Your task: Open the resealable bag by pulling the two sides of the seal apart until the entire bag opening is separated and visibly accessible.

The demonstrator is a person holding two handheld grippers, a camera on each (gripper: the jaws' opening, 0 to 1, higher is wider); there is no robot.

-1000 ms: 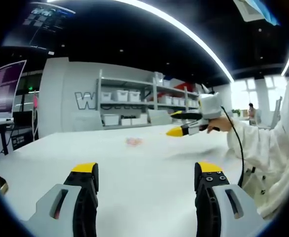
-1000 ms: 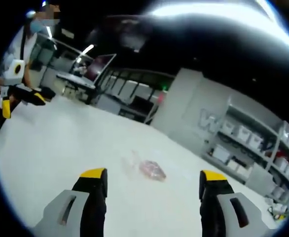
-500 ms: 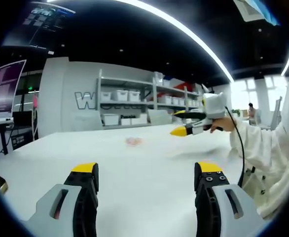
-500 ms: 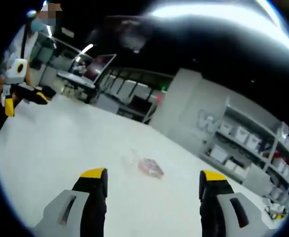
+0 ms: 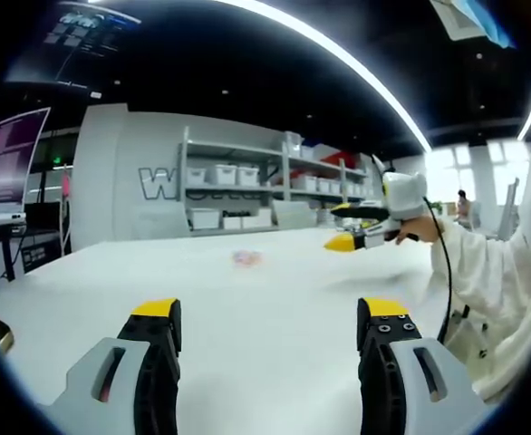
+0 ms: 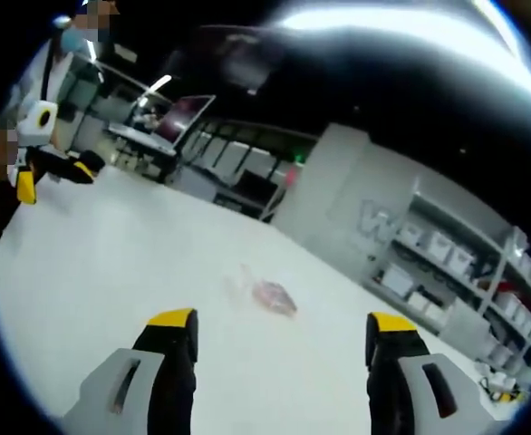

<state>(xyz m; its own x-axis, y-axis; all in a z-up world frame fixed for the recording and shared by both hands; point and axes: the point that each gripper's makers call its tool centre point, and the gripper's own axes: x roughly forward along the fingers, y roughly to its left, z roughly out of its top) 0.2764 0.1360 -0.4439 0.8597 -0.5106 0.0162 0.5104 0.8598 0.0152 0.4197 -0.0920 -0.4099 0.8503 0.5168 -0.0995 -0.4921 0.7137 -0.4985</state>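
Wide white desk point(image 5: 265, 299), bare surface all round the task item. Resealable bag point(image 5: 246, 259) lies flat on the desk, small and pinkish, well ahead of both claws; in the right gripper view the bag point(image 6: 273, 295) sits up-desk of the jaw tips, nothing touching it. Whether its seal is parted cannot be told at this distance.

Left claw point(image 5: 267, 319): jaws spread wide, nothing between them, held above the desk. In the right gripper view the left claw point(image 6: 51, 178) shows at far left, yellow-tipped.

Right claw point(image 6: 284, 332): jaws spread wide, empty, above the desk. In the left gripper view the right claw point(image 5: 344, 227) enters from the right, gripped by a hand point(image 5: 416, 228) in a white sleeve point(image 5: 492, 272).

Shelving with white bins point(image 5: 238, 190) stands behind the desk.
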